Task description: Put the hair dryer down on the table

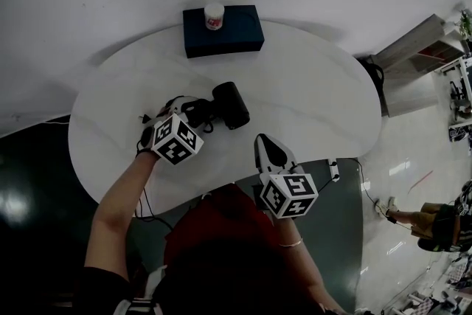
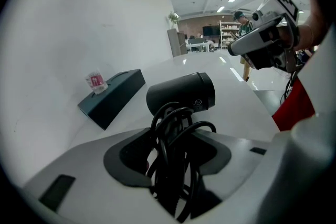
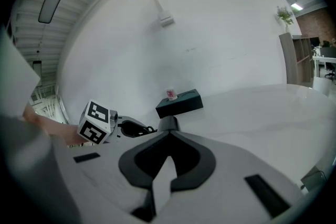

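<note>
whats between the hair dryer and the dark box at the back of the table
Nothing: the head view shows only bare white table between the hair dryer and the box.

One hair dryer (image 1: 230, 105), one box (image 1: 242, 35), one cup (image 1: 214, 15)

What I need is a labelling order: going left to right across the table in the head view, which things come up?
left gripper → hair dryer held in it → right gripper. The dark box behind overlaps these, so it is omitted.
</note>
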